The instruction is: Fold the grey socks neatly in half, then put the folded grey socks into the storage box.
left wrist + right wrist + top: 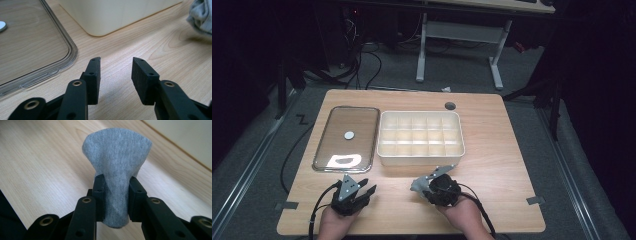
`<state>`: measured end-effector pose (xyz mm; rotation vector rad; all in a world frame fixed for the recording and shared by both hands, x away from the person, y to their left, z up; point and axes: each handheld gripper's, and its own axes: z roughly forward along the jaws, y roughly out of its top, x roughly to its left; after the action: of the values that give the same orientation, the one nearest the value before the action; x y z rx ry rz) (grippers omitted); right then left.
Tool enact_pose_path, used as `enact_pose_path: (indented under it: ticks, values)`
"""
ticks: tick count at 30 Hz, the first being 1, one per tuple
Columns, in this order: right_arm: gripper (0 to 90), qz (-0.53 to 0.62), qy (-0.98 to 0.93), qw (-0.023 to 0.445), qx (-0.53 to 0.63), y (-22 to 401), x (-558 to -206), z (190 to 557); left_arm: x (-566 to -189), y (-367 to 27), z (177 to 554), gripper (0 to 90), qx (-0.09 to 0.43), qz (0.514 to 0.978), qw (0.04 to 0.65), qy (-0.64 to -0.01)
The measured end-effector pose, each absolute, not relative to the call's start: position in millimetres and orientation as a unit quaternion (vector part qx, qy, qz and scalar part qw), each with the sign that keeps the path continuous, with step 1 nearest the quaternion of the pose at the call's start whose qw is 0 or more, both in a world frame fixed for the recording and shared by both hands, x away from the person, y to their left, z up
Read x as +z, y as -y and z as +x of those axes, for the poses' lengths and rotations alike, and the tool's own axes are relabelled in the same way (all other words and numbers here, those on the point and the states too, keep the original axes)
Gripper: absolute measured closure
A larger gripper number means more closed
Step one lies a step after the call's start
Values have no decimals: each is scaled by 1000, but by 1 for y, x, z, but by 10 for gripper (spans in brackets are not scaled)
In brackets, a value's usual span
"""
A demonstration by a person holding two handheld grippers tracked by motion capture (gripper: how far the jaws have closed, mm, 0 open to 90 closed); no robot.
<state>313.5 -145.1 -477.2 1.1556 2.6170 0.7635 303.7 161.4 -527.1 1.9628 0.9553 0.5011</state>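
Grey cloth (201,15) cut off by frame edge; clear lid (30,47) likewise.

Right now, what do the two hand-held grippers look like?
Both are black. The left hand-held gripper carries a grey three-cornered plate on top; the right hand-held gripper has one too. Jaws are flat black pads on arms with brass-ringed holes. A black cable trails from each.

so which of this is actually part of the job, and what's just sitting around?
In the job:
- grey cloth, clamped in the right claw
- cream divided box, likely where it goes
- left claw, open, nothing between its jaws

Lying about:
- clear lid flat on the table beside the box
- tape bits at the table's near corners
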Motion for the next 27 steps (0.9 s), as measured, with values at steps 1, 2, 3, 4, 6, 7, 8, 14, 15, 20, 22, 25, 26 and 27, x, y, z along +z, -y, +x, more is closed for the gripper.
enact_pose_path:
  ticks: [1, 2, 3, 4, 6, 7, 8, 14, 15, 20, 22, 25, 26, 27]
  values:
    - [730, 392, -879, 91, 254, 151, -475, 316, -527, -162, 304, 579, 201, 789, 435, -383]
    - [730, 396, -878, 92, 254, 158, -472, 317, -527, -162, 304, 567, 200, 791, 434, -382]
    - [730, 399, -875, 93, 255, 162, -470, 318, -526, -162, 304, 560, 198, 793, 432, -380]
    - [730, 405, -873, 92, 254, 166, -468, 318, -526, -162, 304, 553, 197, 795, 430, -380]
    - [730, 408, -872, 92, 254, 170, -466, 319, -526, -163, 304, 545, 194, 796, 431, -377]
    - [730, 412, -870, 94, 253, 175, -464, 320, -526, -164, 304, 528, 193, 796, 433, -376]
    - [730, 417, -869, 94, 250, 181, -462, 321, -526, -164, 305, 514, 192, 795, 435, -376]
    - [727, 434, -860, 89, 251, 199, -456, 324, -524, -162, 307, 475, 187, 798, 435, -373]
    - [727, 434, -860, 89, 251, 199, -456, 324, -524, -162, 308, 475, 182, 799, 435, -372]
    - [728, 441, -858, 98, 247, 207, -446, 326, -523, -159, 307, 421, 183, 800, 437, -368]
    - [727, 440, -857, 100, 247, 209, -442, 326, -523, -159, 307, 404, 184, 800, 437, -368]
    - [727, 439, -858, 101, 246, 212, -440, 327, -523, -159, 308, 390, 181, 796, 441, -372]
    - [727, 440, -857, 101, 247, 213, -439, 328, -523, -159, 308, 385, 182, 796, 442, -371]
    - [727, 443, -856, 100, 247, 216, -436, 329, -523, -158, 307, 381, 183, 798, 440, -370]
